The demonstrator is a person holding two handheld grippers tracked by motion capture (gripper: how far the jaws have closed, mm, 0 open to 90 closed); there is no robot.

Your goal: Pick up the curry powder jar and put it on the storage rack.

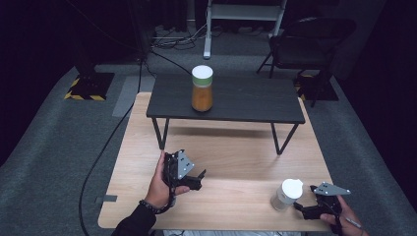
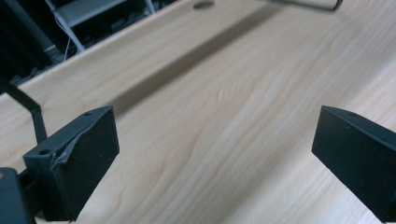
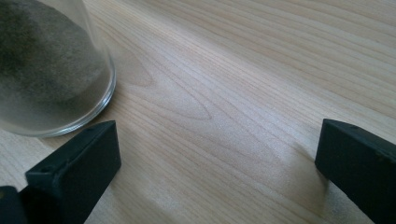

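On the left of the light wooden table, the left gripper was held low in the person's left hand, its jaws spread wide with nothing between them; the left gripper view showed bare wood grain under the gap. Further back, at centre, a low dark bench stood on the tabletop and carried an upright jar of orange contents with a white lid, well apart from both tools. Toward the front right, a small clear jar of grey powder with a white lid stood upright on the wood. The right gripper lay just beside that jar, jaws spread and empty; in the right gripper view the jar's base sat just beyond its left jaw, outside the gap.
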